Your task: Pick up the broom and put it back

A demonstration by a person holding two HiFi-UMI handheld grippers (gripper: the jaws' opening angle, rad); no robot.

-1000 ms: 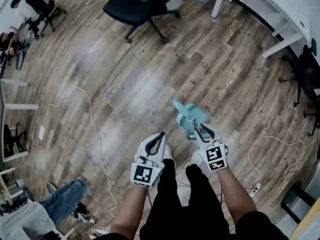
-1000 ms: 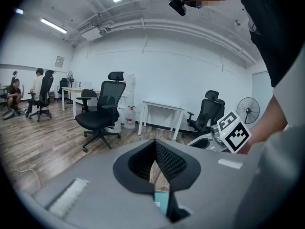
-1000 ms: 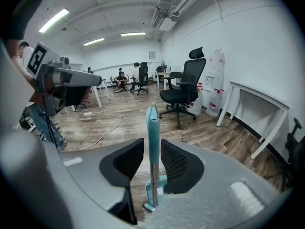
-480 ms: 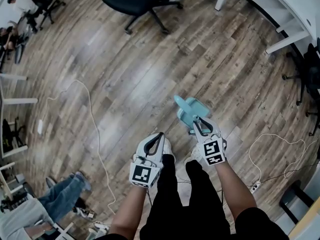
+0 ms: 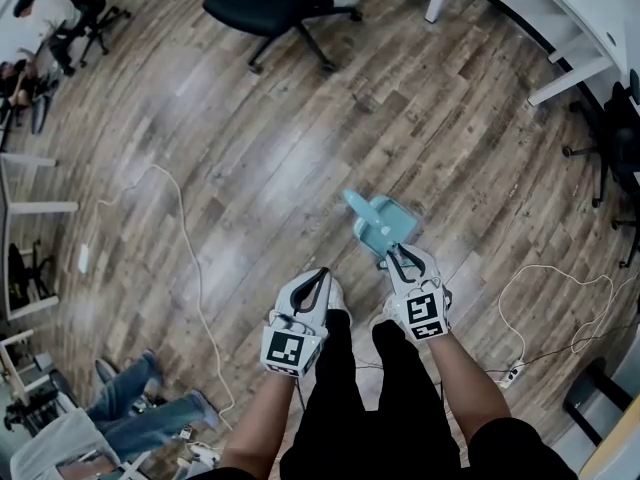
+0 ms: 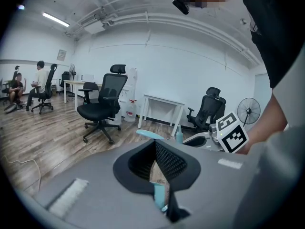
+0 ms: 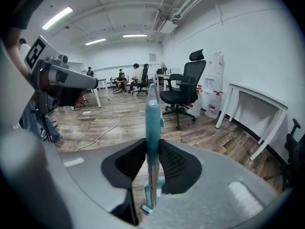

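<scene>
Wood floor [image 5: 250, 168] bears the upright broom [image 7: 152, 123], probably light, stiff and smooth, best taken high on its handle, where the right tongs [image 5: 400, 256] are closing around it, left tongs [image 5: 320, 271] pinched together empty.

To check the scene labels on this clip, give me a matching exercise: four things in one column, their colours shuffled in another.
Things:
1. broom
2. office chair
3. cable on the left
4. floor

Colours:
a. black
b. wood brown
c. teal
d. white

Pairs: 1-c, 2-a, 3-d, 4-b.
</scene>
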